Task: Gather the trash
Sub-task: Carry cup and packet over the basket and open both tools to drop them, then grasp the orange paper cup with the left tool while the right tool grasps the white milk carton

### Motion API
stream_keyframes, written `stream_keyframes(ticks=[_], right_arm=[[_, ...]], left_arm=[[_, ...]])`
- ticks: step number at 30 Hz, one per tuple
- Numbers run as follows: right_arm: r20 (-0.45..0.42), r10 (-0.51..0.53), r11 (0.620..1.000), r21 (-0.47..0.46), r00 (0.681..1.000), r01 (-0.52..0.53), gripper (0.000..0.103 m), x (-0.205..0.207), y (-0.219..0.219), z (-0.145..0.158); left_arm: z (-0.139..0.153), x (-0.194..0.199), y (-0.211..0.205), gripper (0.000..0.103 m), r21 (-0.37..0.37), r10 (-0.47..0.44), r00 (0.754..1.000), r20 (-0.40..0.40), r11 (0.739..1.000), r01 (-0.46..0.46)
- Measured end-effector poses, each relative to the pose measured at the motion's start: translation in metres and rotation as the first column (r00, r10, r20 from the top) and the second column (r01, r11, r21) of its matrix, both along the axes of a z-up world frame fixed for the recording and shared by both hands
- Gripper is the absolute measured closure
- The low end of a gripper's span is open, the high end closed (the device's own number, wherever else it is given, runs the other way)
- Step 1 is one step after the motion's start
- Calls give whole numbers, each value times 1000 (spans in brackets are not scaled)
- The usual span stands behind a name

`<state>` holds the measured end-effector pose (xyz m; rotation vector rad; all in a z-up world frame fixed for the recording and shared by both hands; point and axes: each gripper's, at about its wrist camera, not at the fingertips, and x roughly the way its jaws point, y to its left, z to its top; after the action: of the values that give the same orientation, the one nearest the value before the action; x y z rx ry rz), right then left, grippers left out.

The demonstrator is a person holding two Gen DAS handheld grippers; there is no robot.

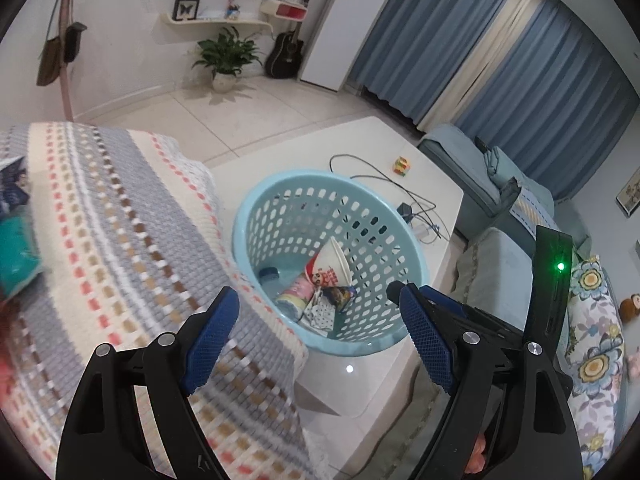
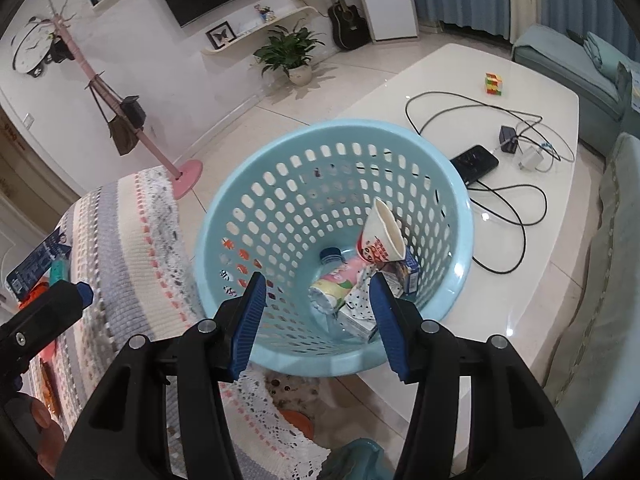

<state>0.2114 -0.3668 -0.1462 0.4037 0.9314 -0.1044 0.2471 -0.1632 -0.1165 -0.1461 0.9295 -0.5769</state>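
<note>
Jaws of both the left gripper and the right gripper are spread and empty. Several pieces of trash, including a crushed paper cup and small cartons, are already held in the light-blue perforated plastic basket on the white counter. More trash may remain on the striped knitted cover to the left, where a teal packet is seen.

We see the pale blue basket as smooth, perforated plastic with a soft sheen. The white table is glossy and mirrors a lamp. A crushed paper cup, a printed carton and a clear plastic bottle lie inside the basket. The blanket looks like coarse knitted cloth, matt, with a lacy edge. On our right gripper the pads are blue and cross-hatched, on matt black plastic arms with shiny metal rivets.
</note>
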Motion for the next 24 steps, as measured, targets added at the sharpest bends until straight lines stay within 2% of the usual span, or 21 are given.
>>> stream_keyframes(ticks=[6, 11, 14, 22, 24], right_arm=[[31, 43, 999, -15, 999, -43, 53, -1, 20, 16], [50, 98, 995, -39, 994, -96, 53, 1, 46, 28], [62, 136, 990, -45, 989, -133, 53, 2, 64, 36], [113, 255, 966, -81, 960, -247, 52, 4, 123, 69], [131, 289, 956, -91, 948, -279, 45, 4, 141, 79]], left_arm=[[16, -15, 29, 23, -24, 46, 998, 36, 999, -45], [31, -23, 66, 23, -108, 100, 995, 29, 989, -96], [40, -31, 85, 23, -134, 134, 990, 41, 983, -128], [66, -50, 157, 23, -203, 271, 958, 90, 947, -249], [70, -53, 180, 23, -224, 310, 946, 94, 932, -284]])
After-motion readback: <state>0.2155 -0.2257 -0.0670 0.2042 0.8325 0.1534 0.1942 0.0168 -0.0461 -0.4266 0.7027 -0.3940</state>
